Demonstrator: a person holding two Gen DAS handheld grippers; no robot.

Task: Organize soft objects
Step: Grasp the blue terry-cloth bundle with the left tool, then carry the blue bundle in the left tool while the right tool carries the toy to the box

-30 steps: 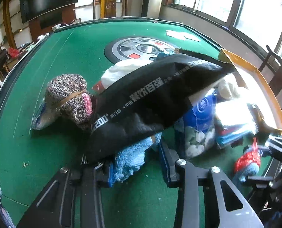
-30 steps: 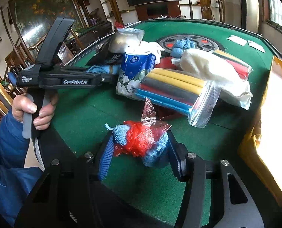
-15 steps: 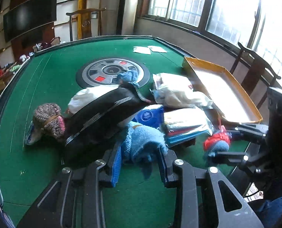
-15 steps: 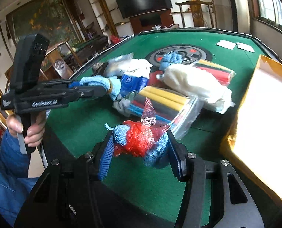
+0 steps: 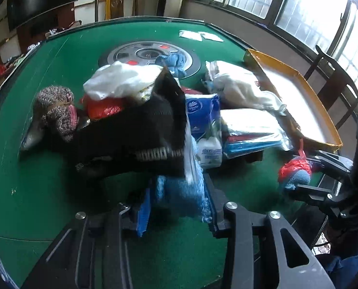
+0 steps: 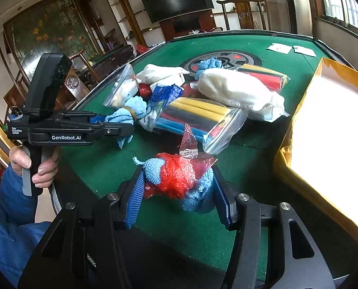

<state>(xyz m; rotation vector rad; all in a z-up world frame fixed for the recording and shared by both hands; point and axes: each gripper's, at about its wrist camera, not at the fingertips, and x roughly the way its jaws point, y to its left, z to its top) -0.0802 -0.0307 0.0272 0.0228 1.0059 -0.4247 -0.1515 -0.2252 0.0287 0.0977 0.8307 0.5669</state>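
Left gripper [image 5: 179, 207]: jaws have just been opening a little, yet the blue cloth [image 5: 181, 192] sits between them and both pads appear to press it. A black bag [image 5: 130, 134] leans over the cloth from the pile and hides its upper part.

Right gripper [image 6: 179, 190]: jaws pinch the red-wrapped bundle [image 6: 179, 175], held just above the bench [image 6: 101, 166], clear of the pile.

The yellow tray [image 6: 323, 130] lies beside the pile on the right, apparently empty; glare hides its floor. It is judged the likely destination.

Recommendations for the carry:
- Firm the left grip before lifting further; a slack pinch on loose terry may let it slip.
- Draw the cloth out low and toward the holder so the black bag slides off rather than dragging the pile.
- Take the bundle over the tray rim, not against it.
- Release only once each piece rests inside.
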